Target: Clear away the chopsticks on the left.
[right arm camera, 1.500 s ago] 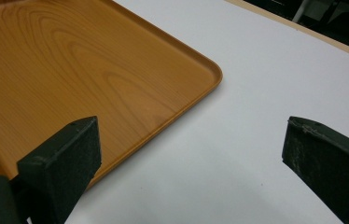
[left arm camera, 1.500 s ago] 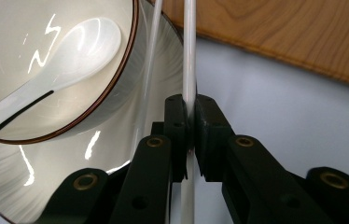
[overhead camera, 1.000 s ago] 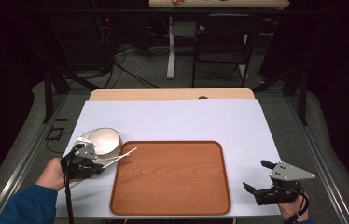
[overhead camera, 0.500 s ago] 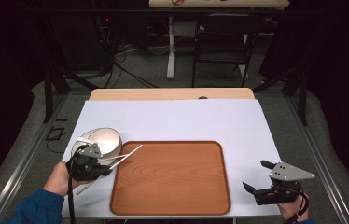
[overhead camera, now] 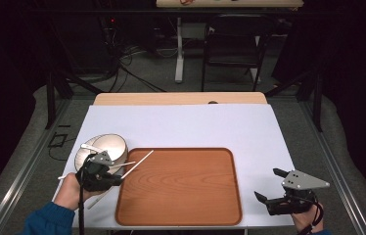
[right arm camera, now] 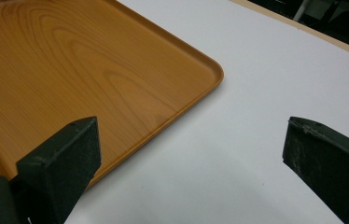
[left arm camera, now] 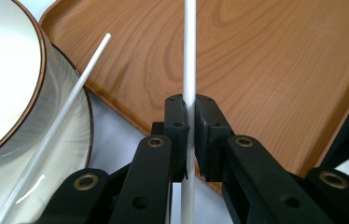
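Note:
My left gripper (overhead camera: 117,179) (left arm camera: 190,110) is shut on a thin white chopstick (overhead camera: 139,162) (left arm camera: 190,51). It grips the stick mid-length, and the tip reaches over the near-left corner of the wooden tray (overhead camera: 178,188) (left arm camera: 275,70). A second white chopstick (overhead camera: 122,164) (left arm camera: 72,100) lies slanted across the rim of a plate (overhead camera: 81,157) (left arm camera: 72,154). On that plate sits a brown-rimmed bowl (overhead camera: 110,146) (left arm camera: 4,79). My right gripper (overhead camera: 267,183) (right arm camera: 191,135) stands open over the white table cover, right of the tray (right arm camera: 70,70), with nothing between its fingers.
A white cover (overhead camera: 191,127) (right arm camera: 256,88) spreads over the table; bare wood shows along the far edge (overhead camera: 181,99). What looks like a white spoon (overhead camera: 91,146) rests by the bowl. Dark floor, cables and a chair stand beyond the table.
My left gripper has shifted slightly right toward the tray with the chopstick in it, so the tip reaches farther over the tray corner. The right gripper has stayed put.

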### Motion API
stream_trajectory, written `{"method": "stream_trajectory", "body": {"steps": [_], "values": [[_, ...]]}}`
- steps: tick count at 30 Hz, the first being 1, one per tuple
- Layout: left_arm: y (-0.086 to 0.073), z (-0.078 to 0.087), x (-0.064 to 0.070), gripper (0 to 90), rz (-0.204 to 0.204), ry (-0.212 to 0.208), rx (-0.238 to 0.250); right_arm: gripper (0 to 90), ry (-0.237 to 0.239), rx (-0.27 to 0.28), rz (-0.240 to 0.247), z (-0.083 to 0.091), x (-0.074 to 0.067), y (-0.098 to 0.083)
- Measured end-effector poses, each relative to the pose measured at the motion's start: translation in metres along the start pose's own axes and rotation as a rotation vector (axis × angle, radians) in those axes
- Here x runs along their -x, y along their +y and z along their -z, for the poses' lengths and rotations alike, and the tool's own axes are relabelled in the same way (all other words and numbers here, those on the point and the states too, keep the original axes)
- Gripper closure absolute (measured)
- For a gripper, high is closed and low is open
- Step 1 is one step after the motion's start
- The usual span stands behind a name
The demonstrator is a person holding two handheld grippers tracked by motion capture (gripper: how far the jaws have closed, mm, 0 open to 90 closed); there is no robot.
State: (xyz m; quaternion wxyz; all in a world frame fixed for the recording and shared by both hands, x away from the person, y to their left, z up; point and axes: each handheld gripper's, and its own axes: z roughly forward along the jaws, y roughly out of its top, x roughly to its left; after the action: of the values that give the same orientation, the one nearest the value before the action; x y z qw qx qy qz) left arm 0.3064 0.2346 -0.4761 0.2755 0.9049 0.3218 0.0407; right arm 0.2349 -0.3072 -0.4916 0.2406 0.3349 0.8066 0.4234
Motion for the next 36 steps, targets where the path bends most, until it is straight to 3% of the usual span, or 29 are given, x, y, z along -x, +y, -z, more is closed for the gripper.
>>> {"method": "stream_trajectory", "body": {"steps": [9,13,22,29,31,36], "values": [[0.005,-0.007,0.003,84.1,0.067,-0.015,0.053,3.6,-0.001,0.002,-0.001,0.000,0.001,0.000],[0.005,-0.012,0.002,84.2,0.127,-0.041,0.091,3.6,-0.002,-0.001,0.000,0.000,0.000,0.000],[0.007,-0.020,0.004,84.2,0.186,-0.034,0.121,3.6,0.002,0.001,0.003,-0.001,0.000,0.000],[0.010,-0.028,0.008,84.1,0.197,-0.052,0.128,4.0,0.001,-0.005,0.001,-0.001,0.000,0.000],[0.009,-0.030,0.007,84.1,0.221,-0.066,0.135,4.0,0.001,-0.004,0.002,-0.001,0.000,0.000],[0.006,-0.035,0.009,84.1,0.258,-0.055,0.145,4.3,-0.002,-0.007,0.005,-0.001,-0.001,0.000]]}}
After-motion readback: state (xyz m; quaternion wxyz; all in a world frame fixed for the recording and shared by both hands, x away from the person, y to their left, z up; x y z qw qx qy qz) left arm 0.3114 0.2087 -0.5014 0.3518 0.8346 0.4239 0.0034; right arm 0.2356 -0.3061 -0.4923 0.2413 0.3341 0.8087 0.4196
